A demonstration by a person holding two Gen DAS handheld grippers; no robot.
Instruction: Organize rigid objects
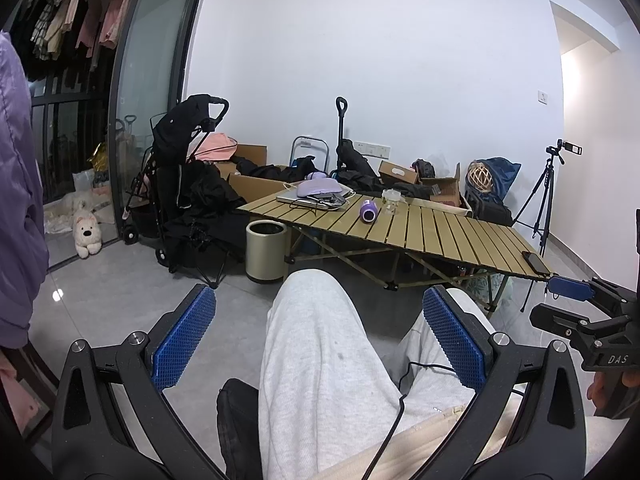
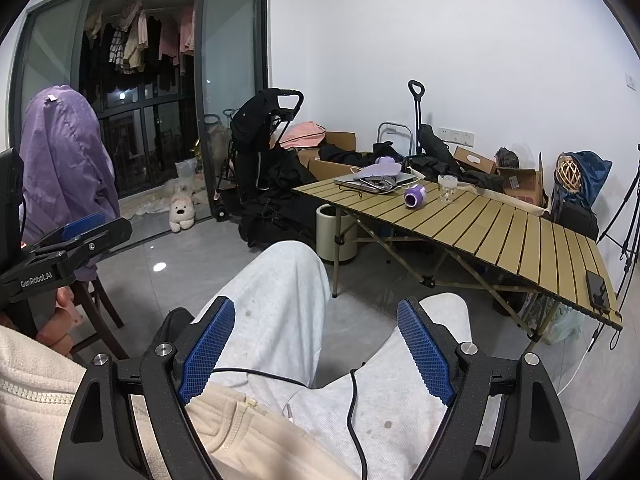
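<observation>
Left tool: fingers spread wide, nothing between the blue pads; it hangs above the seated person's lap, aimed toward the surface.
Right tool: likewise spread wide and holding nothing, also above the lap.
Surface: folding slatted top, standing well apart from both tools, far and to the right of the knees.
Purple cylinder: lies on its side near the far-left part of the surface, open end facing the cameras; the long axis runs roughly toward the tools.
Glass container: upright, just beside the purple cylinder on its right.
Laptop stack: at the far-left corner, with a purple pouch and cables on top.
Phone: flat at the near-right corner of the surface, cable attached.
Governing relation: all task items lie ahead and to the right of both tools. The right tool is judged nearer to the phone; the cylinder and glass require a forward reach by either.
Task stage: judged not yet begun; no item is held.
Risk: the cylinder may roll on the slats if nudged sideways.
</observation>
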